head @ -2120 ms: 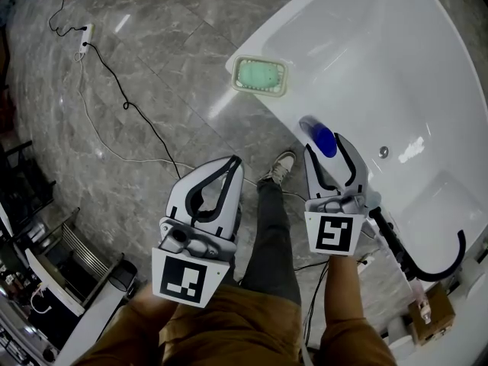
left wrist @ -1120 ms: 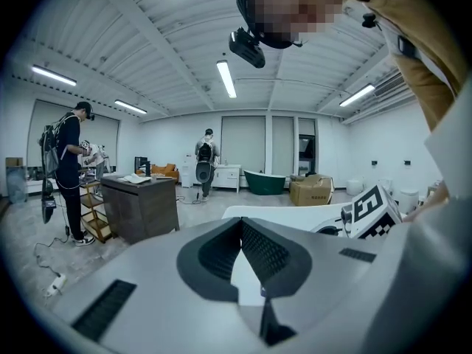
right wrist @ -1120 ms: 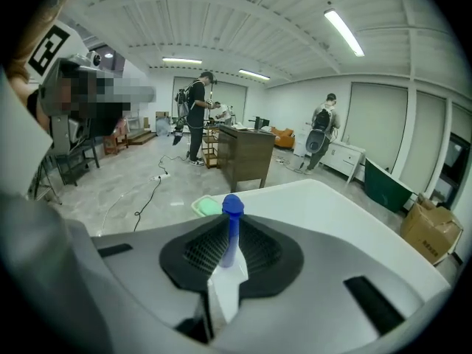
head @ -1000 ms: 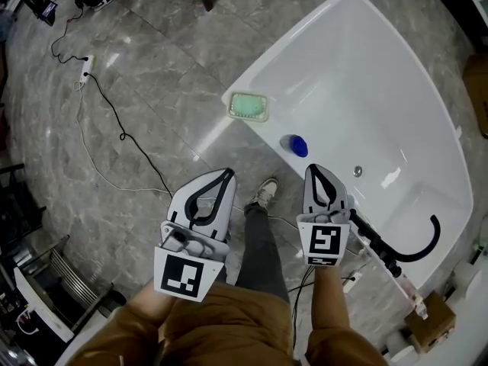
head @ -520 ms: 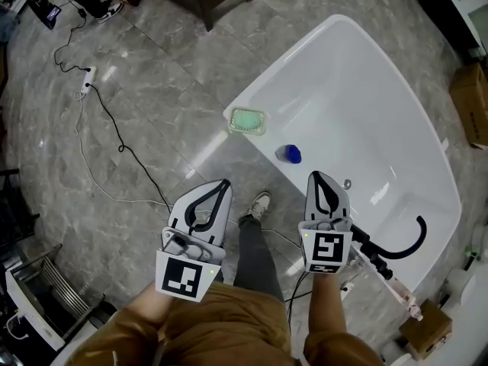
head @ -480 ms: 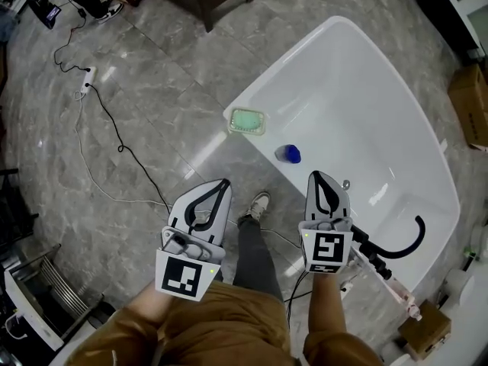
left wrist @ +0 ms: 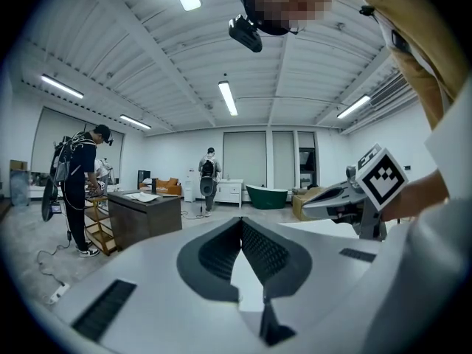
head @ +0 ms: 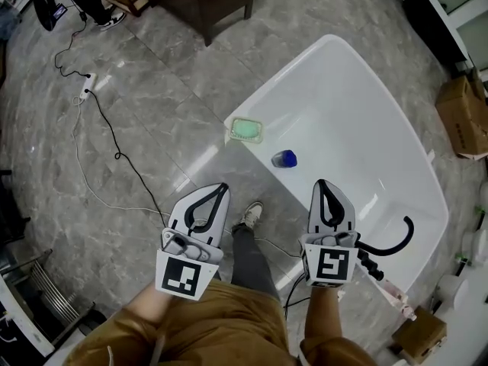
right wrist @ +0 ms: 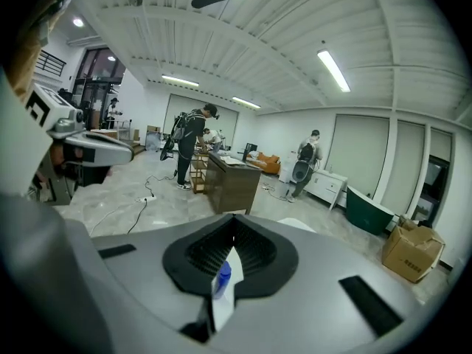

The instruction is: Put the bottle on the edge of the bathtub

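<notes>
The bottle (head: 284, 158) seemingly stood on the bathtub's (head: 358, 120) near rim, so the left gripper (head: 219, 189) and right gripper (head: 326, 184), jaws pressed together on nothing, had only to avoid brushing it.

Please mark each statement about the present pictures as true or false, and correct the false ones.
1. The bottle stands on the rim of the bathtub. True.
2. The right gripper holds the bottle. False: its jaws are shut on nothing, and the bottle stands apart from it.
3. The soap dish lies down inside the tub's basin. False: it sits on the rim, beside the bottle.
4. The left gripper has its jaws shut with nothing between them. True.
</notes>
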The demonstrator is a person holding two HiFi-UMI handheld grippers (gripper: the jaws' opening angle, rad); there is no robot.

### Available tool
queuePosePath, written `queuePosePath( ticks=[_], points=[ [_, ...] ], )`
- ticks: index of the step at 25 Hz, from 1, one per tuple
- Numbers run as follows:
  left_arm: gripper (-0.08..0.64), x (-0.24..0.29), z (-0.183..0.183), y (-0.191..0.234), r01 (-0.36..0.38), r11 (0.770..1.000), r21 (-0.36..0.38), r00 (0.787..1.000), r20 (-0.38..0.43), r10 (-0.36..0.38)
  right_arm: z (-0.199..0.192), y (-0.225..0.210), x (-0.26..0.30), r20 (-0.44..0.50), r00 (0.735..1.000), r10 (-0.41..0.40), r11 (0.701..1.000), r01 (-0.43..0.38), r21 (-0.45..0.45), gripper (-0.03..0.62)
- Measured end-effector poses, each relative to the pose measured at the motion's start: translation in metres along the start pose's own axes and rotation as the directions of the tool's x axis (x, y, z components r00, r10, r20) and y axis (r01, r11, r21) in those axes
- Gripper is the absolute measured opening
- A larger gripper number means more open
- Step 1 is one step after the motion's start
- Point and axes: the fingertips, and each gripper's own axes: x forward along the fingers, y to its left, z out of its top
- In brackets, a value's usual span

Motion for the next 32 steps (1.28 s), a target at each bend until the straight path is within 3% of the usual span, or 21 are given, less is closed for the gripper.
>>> queuePosePath(
  ticks=[12,16,21,32],
  points=[
    [0.008,-0.034,0.033,0.0,-0.013,1.0,0.01,0.998,0.057,0.013,0.073,0.004,-0.063,0.124,0.992,-0.021,1.0,0.023,-0.011,0.005],
    [0.007,-0.037,0.057,-0.003,0.009,0.998,0.07,0.995,0.103,-0.016,0.095,0.0,-0.09,0.157,0.987,-0.038,0.999,0.041,-0.019,0.005],
    [0.008,-0.047,0.07,0.004,-0.013,1.0,-0.007,0.993,0.117,0.014,0.111,0.006,-0.115,0.181,0.982,-0.046,0.998,0.051,-0.022,0.005],
    [0.006,-0.08,0.102,0.011,-0.029,1.0,0.003,0.986,0.167,0.028,0.133,0.013,-0.159,0.211,0.976,-0.061,0.997,0.069,-0.031,0.005]
  ],
)
